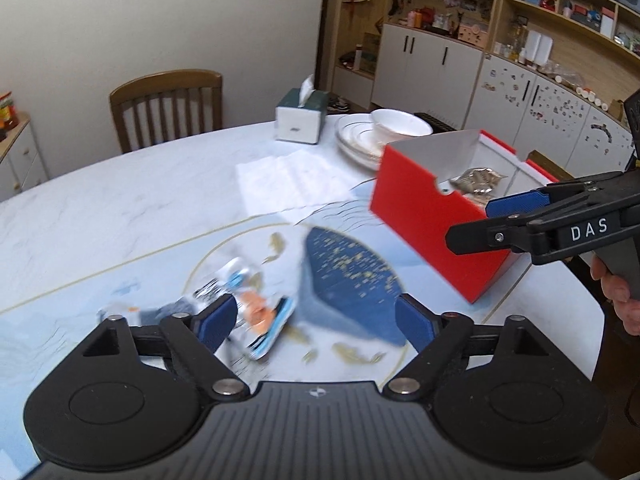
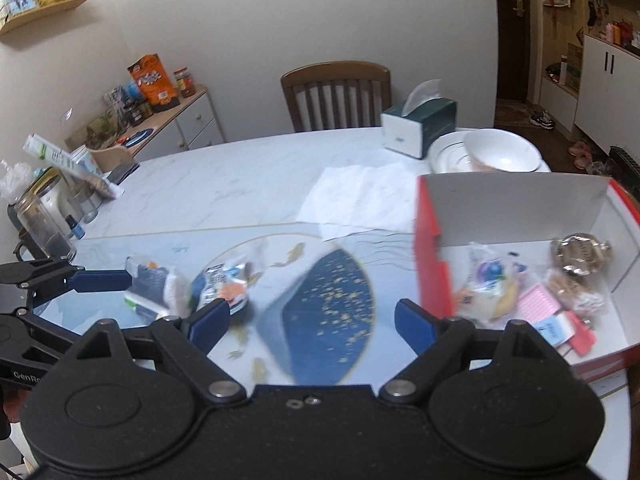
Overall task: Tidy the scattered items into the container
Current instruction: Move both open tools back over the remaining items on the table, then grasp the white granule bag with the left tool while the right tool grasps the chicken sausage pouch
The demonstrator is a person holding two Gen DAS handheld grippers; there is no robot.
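Blue-padded jaws of the left gripper [image 1: 316, 322] stood wide and empty at the bottom of the left wrist view, with a crinkled snack packet [image 1: 256, 312] lying on the table [image 1: 120, 208] just past the left pad. It looked light, soft and slippery, so pinching across its flat middle seemed safest. A second wrapped packet [image 2: 160, 286] lay lower left in the right wrist view. The right gripper [image 2: 312, 322] was likewise spread and empty. At right, the red box [image 2: 428, 248] already held several items.
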